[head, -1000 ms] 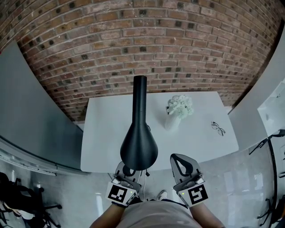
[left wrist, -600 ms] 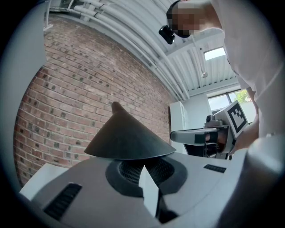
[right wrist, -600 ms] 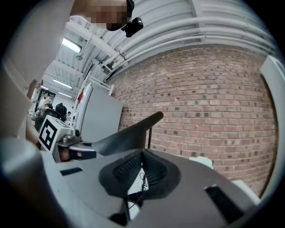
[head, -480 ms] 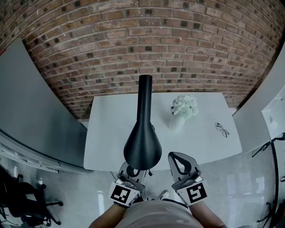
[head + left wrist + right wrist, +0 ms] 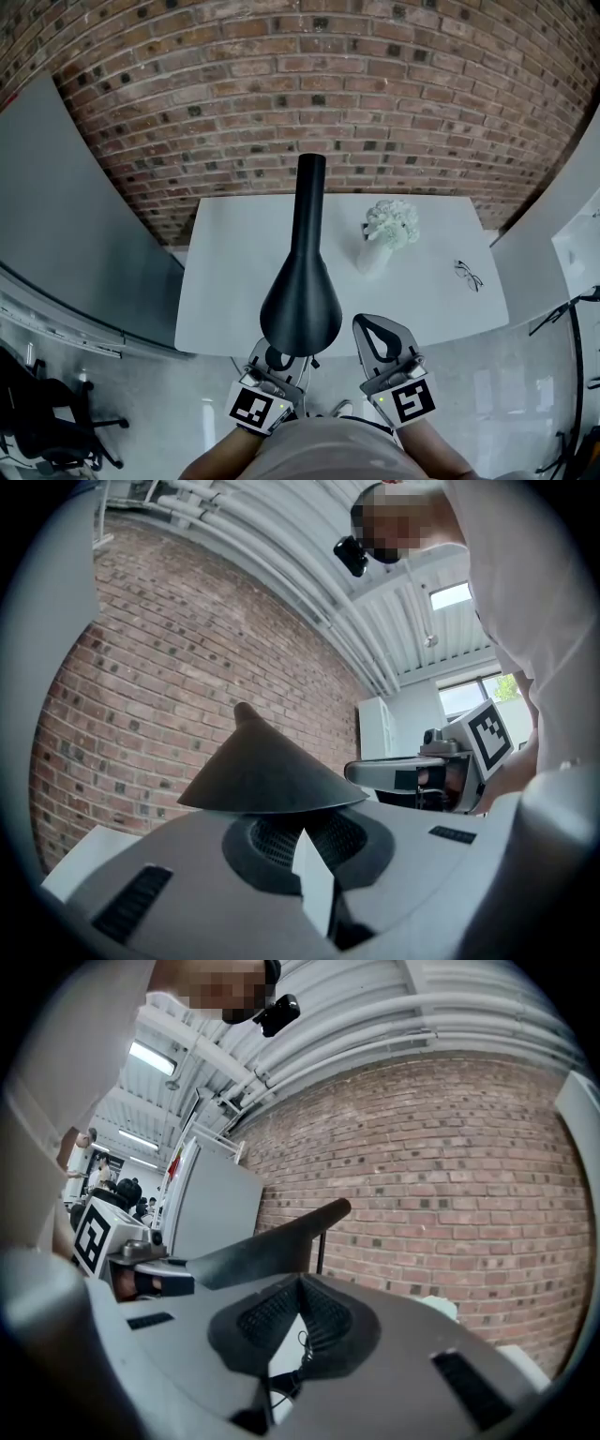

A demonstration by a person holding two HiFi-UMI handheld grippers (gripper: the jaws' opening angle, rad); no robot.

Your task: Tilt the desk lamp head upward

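Note:
The black cone-shaped lamp head (image 5: 300,298) reaches over the white table (image 5: 230,281), its wide end toward me and its narrow neck toward the brick wall. My left gripper (image 5: 277,360) sits just below the wide rim, its tips partly hidden by it. In the left gripper view the cone (image 5: 262,771) rises right beyond the gripper (image 5: 306,831), whose jaws are shut with nothing between them. My right gripper (image 5: 373,330) is beside the lamp's right, apart from it and shut. From the right gripper (image 5: 300,1281), the lamp head (image 5: 267,1243) lies to the left.
A white vase of white flowers (image 5: 387,228) stands right of the lamp, and eyeglasses (image 5: 466,273) lie near the table's right edge. The brick wall (image 5: 309,84) runs close behind the table. A thin lamp pole (image 5: 322,1252) shows below the neck.
The head view has shifted slightly. The lamp head and both grippers keep nearly the same places relative to each other.

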